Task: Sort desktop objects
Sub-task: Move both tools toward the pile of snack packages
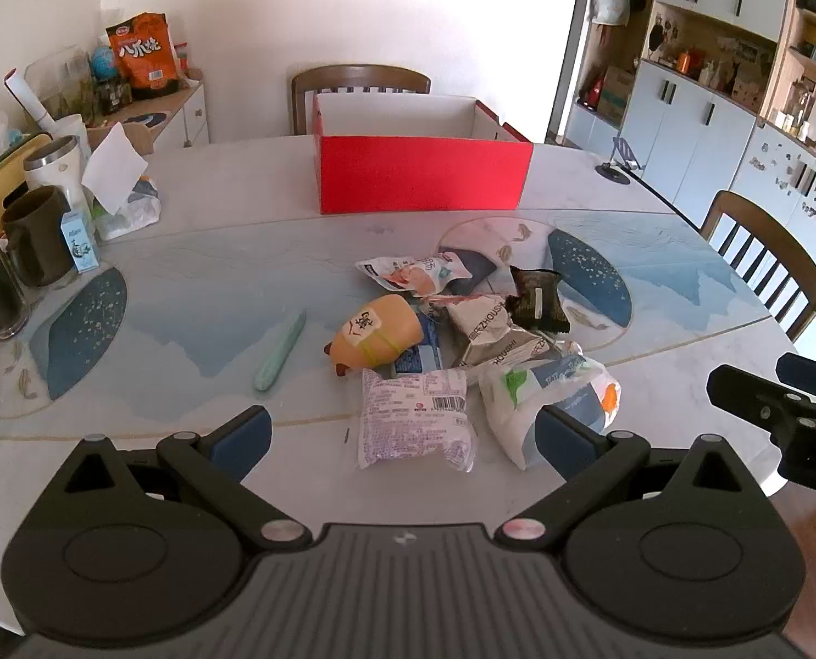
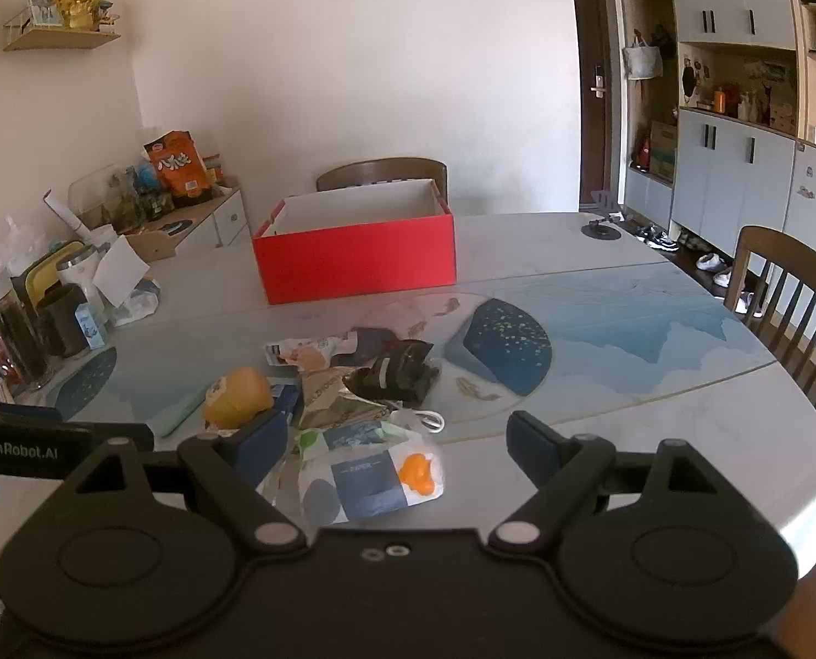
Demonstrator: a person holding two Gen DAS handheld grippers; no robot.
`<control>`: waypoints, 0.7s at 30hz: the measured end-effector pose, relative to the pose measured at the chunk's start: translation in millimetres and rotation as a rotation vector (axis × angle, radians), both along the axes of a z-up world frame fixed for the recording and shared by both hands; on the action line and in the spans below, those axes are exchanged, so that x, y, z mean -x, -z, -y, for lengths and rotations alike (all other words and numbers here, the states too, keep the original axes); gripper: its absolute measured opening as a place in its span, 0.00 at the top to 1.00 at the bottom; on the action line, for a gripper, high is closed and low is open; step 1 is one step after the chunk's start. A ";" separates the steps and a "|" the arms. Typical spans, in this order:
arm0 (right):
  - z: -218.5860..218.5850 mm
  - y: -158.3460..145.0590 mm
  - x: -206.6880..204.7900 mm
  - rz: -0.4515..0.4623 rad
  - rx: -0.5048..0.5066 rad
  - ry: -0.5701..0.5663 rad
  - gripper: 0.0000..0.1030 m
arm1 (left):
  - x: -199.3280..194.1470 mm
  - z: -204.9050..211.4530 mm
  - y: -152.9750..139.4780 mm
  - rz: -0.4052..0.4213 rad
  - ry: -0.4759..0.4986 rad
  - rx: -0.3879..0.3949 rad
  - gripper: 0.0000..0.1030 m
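A pile of snack packets lies mid-table: a pink-white packet, a tissue pack, a silver packet, a dark packet, an orange capybara toy and a green pen. An open red box stands behind them. My left gripper is open, low over the pink-white packet. My right gripper is open above the tissue pack.
Cups, jars and a small carton crowd the table's left edge. Wooden chairs stand behind the box and at the right. A phone stand sits far right. Cabinets line the right wall.
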State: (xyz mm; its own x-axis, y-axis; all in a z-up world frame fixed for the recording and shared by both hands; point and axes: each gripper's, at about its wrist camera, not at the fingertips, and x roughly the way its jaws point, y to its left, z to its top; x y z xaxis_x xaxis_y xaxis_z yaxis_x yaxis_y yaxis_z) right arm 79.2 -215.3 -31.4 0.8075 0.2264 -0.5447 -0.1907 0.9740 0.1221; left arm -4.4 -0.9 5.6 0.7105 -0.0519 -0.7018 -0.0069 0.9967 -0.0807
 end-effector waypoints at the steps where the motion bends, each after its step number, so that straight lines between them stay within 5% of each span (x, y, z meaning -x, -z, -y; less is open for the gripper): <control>1: -0.1 0.0 0.1 -0.001 0.000 -0.001 0.15 | -0.2 0.1 0.2 0.000 0.000 0.000 0.00; 21: -1.8 0.3 -2.3 -0.010 0.000 -0.002 0.16 | -2.1 0.5 1.0 0.002 0.011 0.015 0.00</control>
